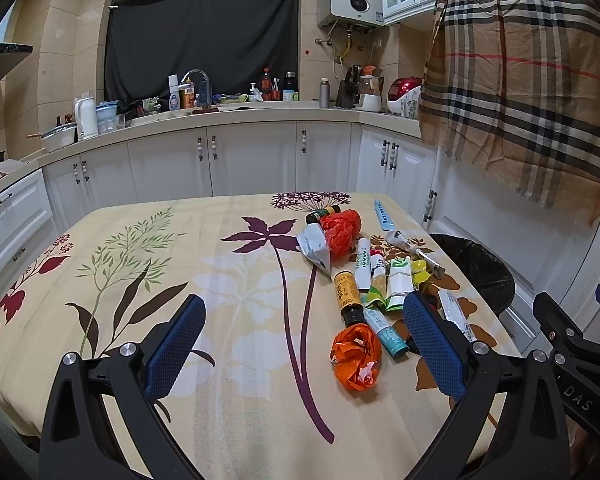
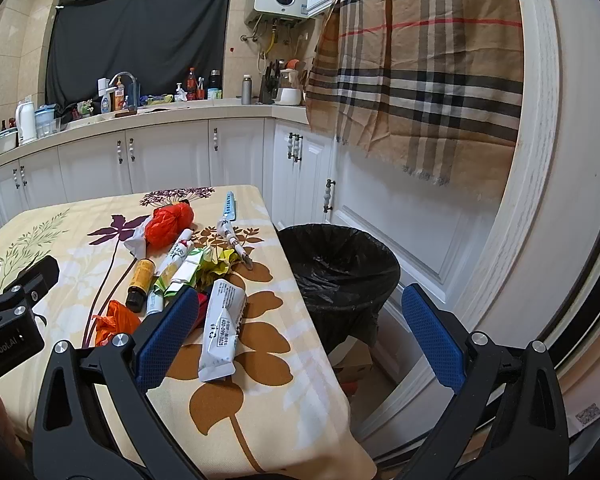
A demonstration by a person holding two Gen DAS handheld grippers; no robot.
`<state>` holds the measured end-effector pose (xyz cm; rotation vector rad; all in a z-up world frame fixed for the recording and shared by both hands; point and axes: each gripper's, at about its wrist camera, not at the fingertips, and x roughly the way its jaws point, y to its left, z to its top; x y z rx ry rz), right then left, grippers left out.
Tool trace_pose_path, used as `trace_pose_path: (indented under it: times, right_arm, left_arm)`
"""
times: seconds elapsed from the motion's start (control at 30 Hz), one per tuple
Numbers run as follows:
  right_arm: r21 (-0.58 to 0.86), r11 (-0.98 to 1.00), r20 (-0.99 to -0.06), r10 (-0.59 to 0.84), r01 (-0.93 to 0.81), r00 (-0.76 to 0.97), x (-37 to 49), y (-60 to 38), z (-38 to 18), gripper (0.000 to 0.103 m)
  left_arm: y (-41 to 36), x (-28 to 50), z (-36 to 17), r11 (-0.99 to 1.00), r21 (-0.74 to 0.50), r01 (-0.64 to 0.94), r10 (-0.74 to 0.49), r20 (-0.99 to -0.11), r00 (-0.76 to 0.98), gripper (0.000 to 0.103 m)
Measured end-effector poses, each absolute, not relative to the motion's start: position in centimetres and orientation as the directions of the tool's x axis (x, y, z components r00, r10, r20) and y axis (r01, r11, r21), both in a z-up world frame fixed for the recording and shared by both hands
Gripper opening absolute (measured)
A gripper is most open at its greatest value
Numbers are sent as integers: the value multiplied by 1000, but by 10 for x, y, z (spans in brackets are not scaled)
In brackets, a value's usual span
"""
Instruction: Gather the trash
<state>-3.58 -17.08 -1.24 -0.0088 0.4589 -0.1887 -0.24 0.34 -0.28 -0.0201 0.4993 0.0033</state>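
- Blue-padded left tongs (image 1: 304,344) spread wide, empty, above the floral tablecloth (image 1: 140,280); crumpled orange plastic bag (image 1: 356,360) between their fingers.
- Right tongs (image 2: 300,332) likewise released; white squeezed tube (image 2: 221,332) by their left finger, black-lined round bin (image 2: 340,272) ahead.

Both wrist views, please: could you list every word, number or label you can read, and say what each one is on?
"DAS": right gripper's black body, left wrist view.
"GenRobot.AI": left gripper's black body, right wrist view.
"400-099-1023", last digits uncertain: white pouch.
Amber bottle, tubes, blue strip, door sticker: print too small or blurred.
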Motion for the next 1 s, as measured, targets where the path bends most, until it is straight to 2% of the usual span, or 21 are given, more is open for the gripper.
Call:
trace_pose_path:
  times: [0.3, 0.73, 1.0]
  right_arm:
    - [-48, 983, -447, -180, 178, 876, -35, -171, -15, 99]
    - [-38, 989, -505, -144, 145, 851, -20, -170, -33, 98]
    - [-37, 992, -538, -124, 123, 834, -10, -168, -46, 93]
  left_arm:
    - [0, -1, -7, 1000, -25, -16, 2, -486, 874, 96]
    - [12, 16, -30, 999, -37, -9, -15, -588, 809, 96]
    - [-2, 22, -43, 998, -36, 50, -61, -626, 777, 96]
